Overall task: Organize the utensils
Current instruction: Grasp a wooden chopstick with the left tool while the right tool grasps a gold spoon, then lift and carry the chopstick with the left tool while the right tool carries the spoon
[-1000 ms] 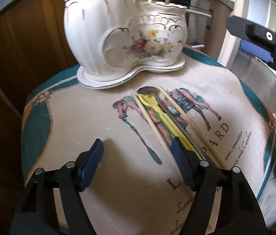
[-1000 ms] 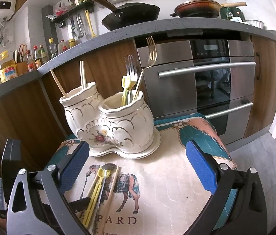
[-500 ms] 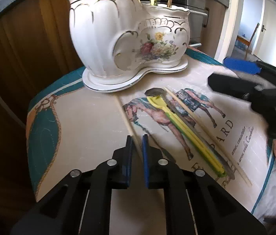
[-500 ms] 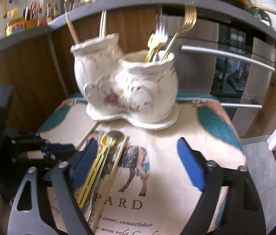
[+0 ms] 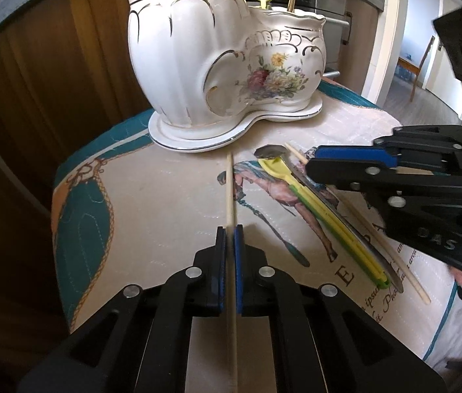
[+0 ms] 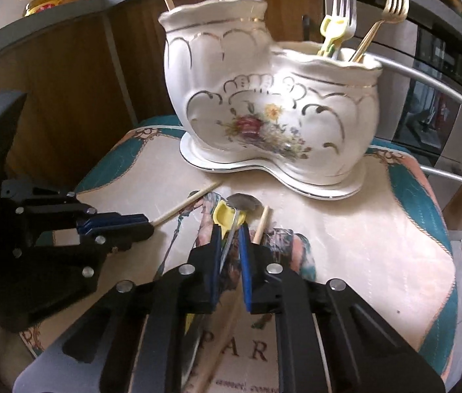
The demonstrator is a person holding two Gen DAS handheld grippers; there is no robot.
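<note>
Behind the printed cloth [image 5: 172, 196], wooden cabinets [image 5: 50, 75].

A small surface covered by a cream cloth [image 5: 172, 196] with teal border and a horse print carries a white flowered holder [image 5: 224, 65] on its base, and before it a metal spoon [image 6: 244, 203], a yellow spoon [image 5: 322, 216] and a chopstick [image 5: 378, 239].

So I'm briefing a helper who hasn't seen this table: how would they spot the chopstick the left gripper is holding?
Find the white floral ceramic holder on the printed cloth. In front of it a bare wooden chopstick points at the holder's base, pinched in the left gripper. Unlike the other chopstick, it lies alone, apart from the yellow spoon bundle.
</note>
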